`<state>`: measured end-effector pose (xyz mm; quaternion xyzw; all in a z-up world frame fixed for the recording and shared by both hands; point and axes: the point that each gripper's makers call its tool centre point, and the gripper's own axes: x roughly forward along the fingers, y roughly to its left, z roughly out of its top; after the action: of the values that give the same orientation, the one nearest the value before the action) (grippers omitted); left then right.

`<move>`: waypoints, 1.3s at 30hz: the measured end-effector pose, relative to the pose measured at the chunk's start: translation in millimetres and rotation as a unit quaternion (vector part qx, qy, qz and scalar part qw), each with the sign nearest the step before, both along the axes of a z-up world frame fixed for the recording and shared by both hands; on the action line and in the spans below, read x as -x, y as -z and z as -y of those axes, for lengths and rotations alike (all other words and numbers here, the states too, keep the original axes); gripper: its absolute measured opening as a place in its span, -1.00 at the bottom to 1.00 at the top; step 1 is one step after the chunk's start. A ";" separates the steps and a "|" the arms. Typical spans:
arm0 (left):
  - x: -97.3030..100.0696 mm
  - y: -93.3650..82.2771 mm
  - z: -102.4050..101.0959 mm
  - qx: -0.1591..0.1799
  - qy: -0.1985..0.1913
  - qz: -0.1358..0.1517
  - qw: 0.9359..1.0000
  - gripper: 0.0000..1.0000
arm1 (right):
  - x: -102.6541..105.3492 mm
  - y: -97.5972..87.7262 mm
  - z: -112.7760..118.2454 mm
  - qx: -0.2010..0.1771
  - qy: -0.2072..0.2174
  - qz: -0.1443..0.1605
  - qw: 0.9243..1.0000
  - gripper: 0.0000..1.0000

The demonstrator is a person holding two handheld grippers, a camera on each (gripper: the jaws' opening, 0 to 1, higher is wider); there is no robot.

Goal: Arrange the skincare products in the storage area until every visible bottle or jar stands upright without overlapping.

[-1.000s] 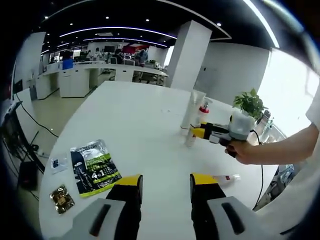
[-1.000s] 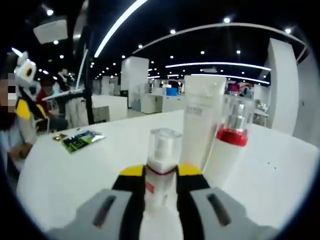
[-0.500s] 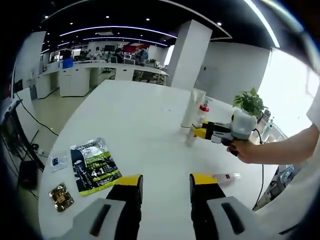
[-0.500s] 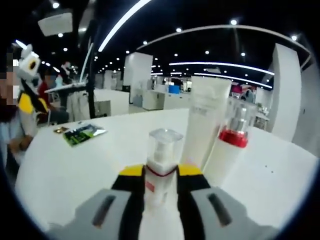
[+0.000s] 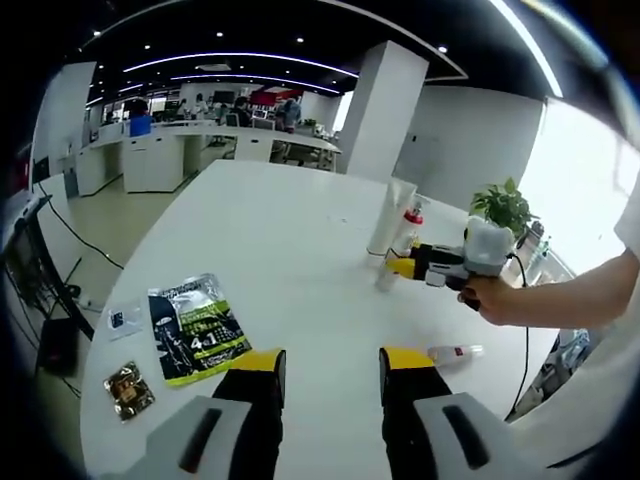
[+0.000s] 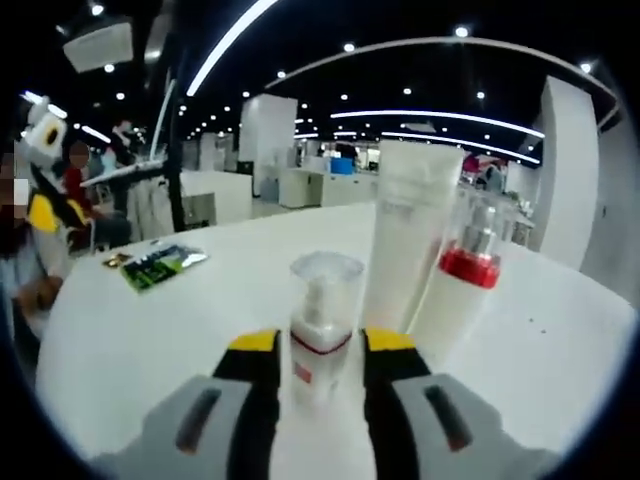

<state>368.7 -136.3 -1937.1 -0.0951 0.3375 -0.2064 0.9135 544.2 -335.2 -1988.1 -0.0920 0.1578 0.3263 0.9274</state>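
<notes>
Straddling pump bottle (image 6: 322, 325) | right gripper (image 6: 320, 352) | base hidden, contact unclear

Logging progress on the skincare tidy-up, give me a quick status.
Right gripper around small pump bottle, upright beside white tube and red-collared bottle. Left gripper open. One bottle lying flat.

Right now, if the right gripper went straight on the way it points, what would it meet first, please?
The small pump bottle already stands between the right gripper's jaws. Just beyond it, slightly to the right, stand the white tube and the red-collared bottle; the tube would probably be met first, though depth is uncertain.
</notes>
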 end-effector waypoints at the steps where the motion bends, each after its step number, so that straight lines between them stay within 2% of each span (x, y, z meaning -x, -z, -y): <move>1: 0.2 0.2 -0.3 0.000 0.000 0.000 1.000 -0.24 | 1.2 4.8 1.2 0.008 0.001 -0.009 1.000 -0.40; 5: 1.5 0.4 -2.1 0.000 -0.002 -0.001 1.000 -0.24 | 3.1 15.6 4.7 0.022 0.005 -0.028 0.999 -0.41; 6: 2.3 0.1 -2.9 0.001 -0.003 -0.001 1.000 -0.24 | 4.2 21.2 6.4 0.023 0.009 -0.042 0.999 -0.42; 11: 6.4 1.0 -6.0 0.001 -0.008 -0.002 1.000 -0.24 | 4.7 30.2 5.9 0.021 0.008 -0.061 0.998 -0.43; 18: 15.0 3.4 -9.6 -0.002 -0.015 -0.006 1.000 -0.25 | 4.1 32.5 3.5 0.026 0.004 -0.064 0.998 -0.57; 27: 18.0 2.5 -12.7 -0.003 -0.024 -0.006 1.000 -0.25 | 1.3 32.8 4.8 0.032 0.010 -0.057 0.998 -0.58; 39: 18.9 1.9 -13.9 -0.006 -0.024 -0.007 1.000 -0.25 | -13.2 33.4 12.9 0.029 0.057 -0.061 0.996 -0.58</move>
<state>349.9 -122.4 -1938.9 -0.0989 0.3425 -0.1819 0.9164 557.4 -348.1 -2021.5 -0.0895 0.2288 0.2734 0.9300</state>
